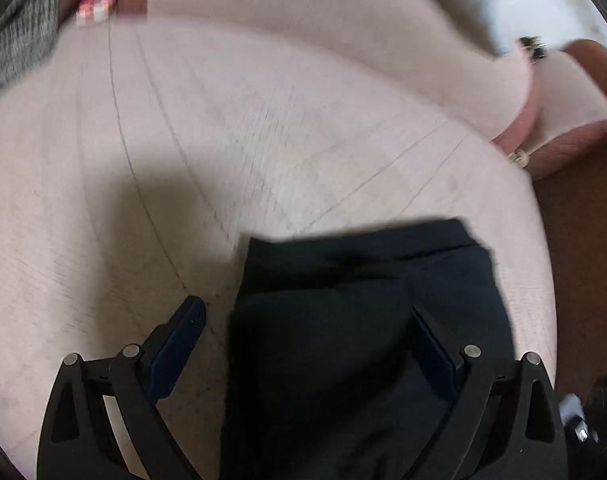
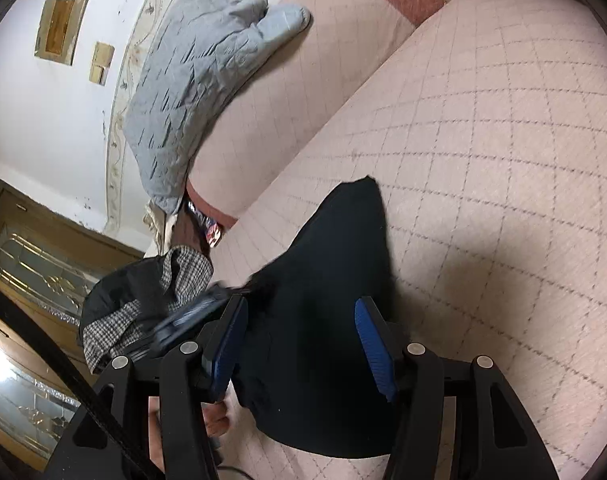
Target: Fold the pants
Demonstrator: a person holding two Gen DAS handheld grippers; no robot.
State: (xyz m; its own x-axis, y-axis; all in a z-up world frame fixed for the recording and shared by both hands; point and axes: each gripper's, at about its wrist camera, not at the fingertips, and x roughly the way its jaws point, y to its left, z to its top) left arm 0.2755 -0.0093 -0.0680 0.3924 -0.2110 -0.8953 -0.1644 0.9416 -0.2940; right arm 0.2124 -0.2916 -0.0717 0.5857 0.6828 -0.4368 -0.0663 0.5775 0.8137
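While folded black pants [image 2: 323,300] lie on the sofa [image 2: 503,140], left gripper [image 1: 309,332] gaping empty, right gripper [image 2: 301,344] half-spread, empty.

The left gripper [image 1: 307,320] hangs over the pink checked sofa seat [image 1: 223,140], its jaws standing wide apart. Folded dark pants [image 1: 355,320] lie on the seat near its front edge; the right finger [image 1: 435,340] is over the cloth, the left one over bare cushion. The backrest [image 1: 323,20] runs behind, blurred. A grey patterned sleeve [image 1: 19,40] shows at the seat's far left corner.
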